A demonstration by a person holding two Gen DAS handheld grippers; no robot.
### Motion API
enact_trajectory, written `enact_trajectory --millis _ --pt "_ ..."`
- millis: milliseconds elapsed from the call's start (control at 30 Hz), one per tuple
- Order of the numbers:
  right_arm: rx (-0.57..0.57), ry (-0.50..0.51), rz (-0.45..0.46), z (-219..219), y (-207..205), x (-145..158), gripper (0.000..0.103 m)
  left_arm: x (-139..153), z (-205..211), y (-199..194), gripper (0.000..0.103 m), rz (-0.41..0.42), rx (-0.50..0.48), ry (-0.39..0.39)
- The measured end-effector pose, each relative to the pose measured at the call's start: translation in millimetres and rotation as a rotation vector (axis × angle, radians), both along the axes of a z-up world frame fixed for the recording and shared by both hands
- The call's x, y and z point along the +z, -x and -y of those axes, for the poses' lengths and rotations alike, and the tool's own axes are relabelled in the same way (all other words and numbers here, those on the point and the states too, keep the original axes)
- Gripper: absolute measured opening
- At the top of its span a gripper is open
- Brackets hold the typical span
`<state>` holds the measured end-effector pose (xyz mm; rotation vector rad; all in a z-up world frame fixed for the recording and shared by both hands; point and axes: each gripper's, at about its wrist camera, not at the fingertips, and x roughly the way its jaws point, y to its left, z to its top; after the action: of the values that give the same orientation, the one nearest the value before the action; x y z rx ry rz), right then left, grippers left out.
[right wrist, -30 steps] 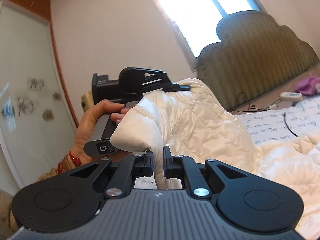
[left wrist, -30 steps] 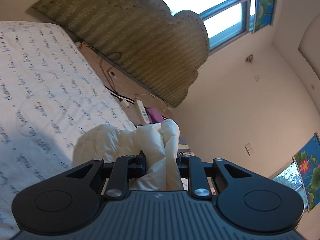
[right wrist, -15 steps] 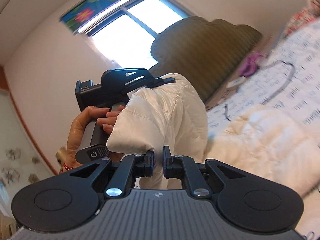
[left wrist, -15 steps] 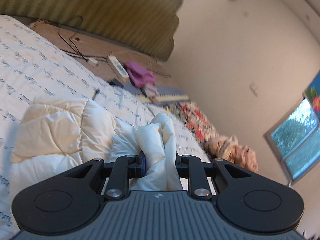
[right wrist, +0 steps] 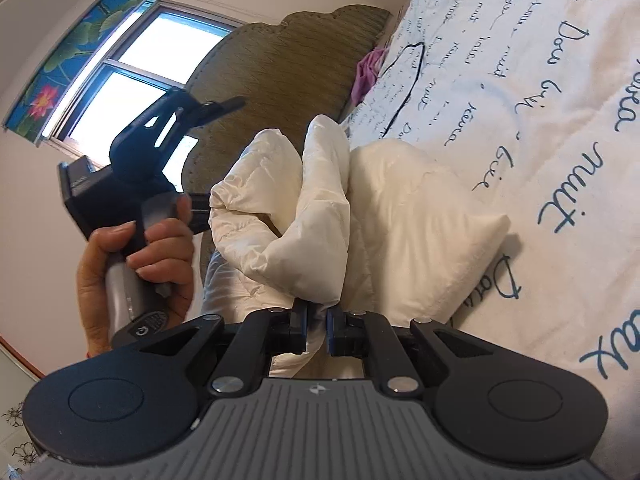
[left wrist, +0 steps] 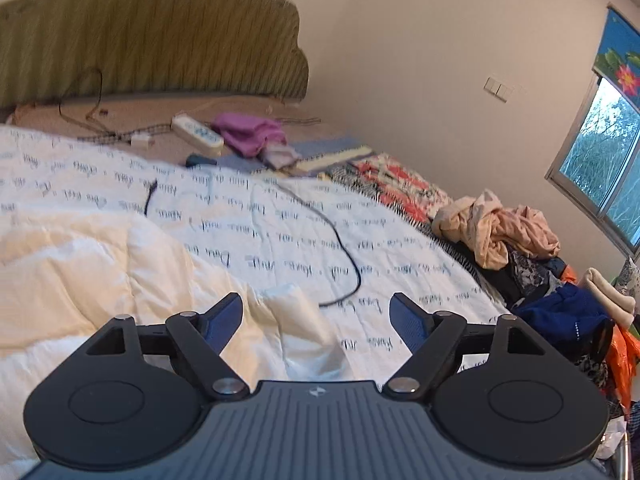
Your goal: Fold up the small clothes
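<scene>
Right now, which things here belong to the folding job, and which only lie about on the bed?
Belong to the job:
white puffy jacket
right gripper, shut on it
left gripper, open

Only lying about:
black cable
purple cloth
power strip
clothes pile
printed bedsheet

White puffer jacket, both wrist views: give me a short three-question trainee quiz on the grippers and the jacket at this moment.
1. True or false: the left gripper is clamped on the white puffer jacket.
2. What does the right gripper hold?
A. the black cable
B. a fold of the jacket
C. the purple garment
3. Fill in: the jacket lies on a bedsheet printed with blue ____.

Key: 1 false, its jaws stand wide apart over the fabric; 2 B; 3 handwriting.
</scene>
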<state>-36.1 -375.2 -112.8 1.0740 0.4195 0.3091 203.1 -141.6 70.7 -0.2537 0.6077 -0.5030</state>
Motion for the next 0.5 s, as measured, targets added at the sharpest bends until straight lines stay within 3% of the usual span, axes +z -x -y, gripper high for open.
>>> enact_trajectory --millis 100,167,333,400,500 --pt "-0.013 -0.005 -0.011 0 0 -4 0.012 20 -18 13 0.09 0.084 0.033 0.027" --pt "-0.01 -0.007 -0.018 2 1 -4 0.02 31 -32 22 0.093 0.133 0.061 0.008" --pt "-0.027 0.108 0.0 0 5 14 0.047 25 -69 49 0.098 0.227 0.203 -0.176" --pt "-0.038 0.158 0.0 0 2 24 0.061 15 -78 56 0.098 0.232 0.238 -0.231" --pt "-0.046 0.253 0.036 -1 -4 48 0.071 -3 -82 57 0.098 0.207 0.237 -0.284"
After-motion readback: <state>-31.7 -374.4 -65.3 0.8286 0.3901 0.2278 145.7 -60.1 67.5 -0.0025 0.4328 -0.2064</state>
